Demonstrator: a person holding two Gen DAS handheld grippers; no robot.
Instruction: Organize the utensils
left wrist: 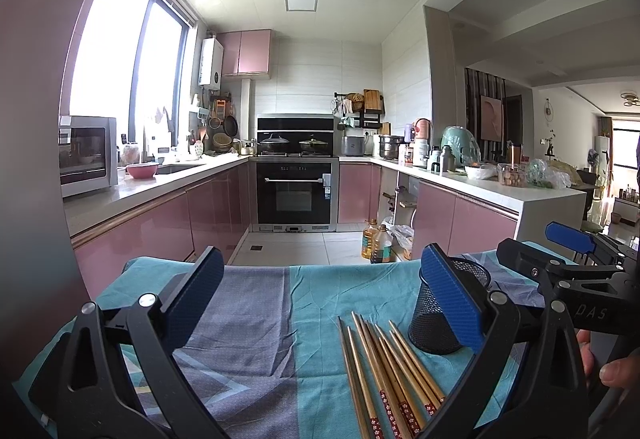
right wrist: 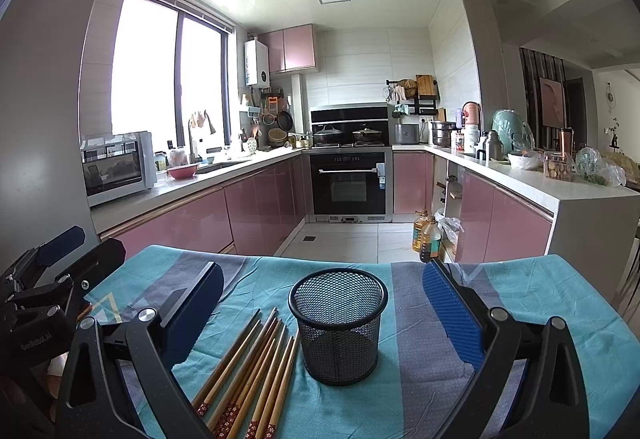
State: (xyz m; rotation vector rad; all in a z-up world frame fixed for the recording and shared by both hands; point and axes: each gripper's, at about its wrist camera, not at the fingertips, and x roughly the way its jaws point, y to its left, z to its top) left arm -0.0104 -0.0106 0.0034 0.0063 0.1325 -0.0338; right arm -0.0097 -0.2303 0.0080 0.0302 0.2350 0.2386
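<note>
Nearest us, both black two-finger grippers with blue pads, left gripper (left wrist: pixel 320 299) and right gripper (right wrist: pixel 324 303), stood spread wide and empty. Between them lay eight brown wooden chopsticks (right wrist: pixel 252 371) loose on the teal-and-grey cloth (right wrist: pixel 412 359), just beside the upright, empty black wire-mesh cup (right wrist: pixel 339 323), presumably their holder.

Both the left gripper (left wrist: pixel 322 289) and the right gripper (right wrist: pixel 324 305) show matte black triangular-cutout frames; textured blue pads (left wrist: pixel 452 299) line the fingers; round silver screws (left wrist: pixel 147 299) cap the pivots; white lettering marks the black bodies beside them.
</note>
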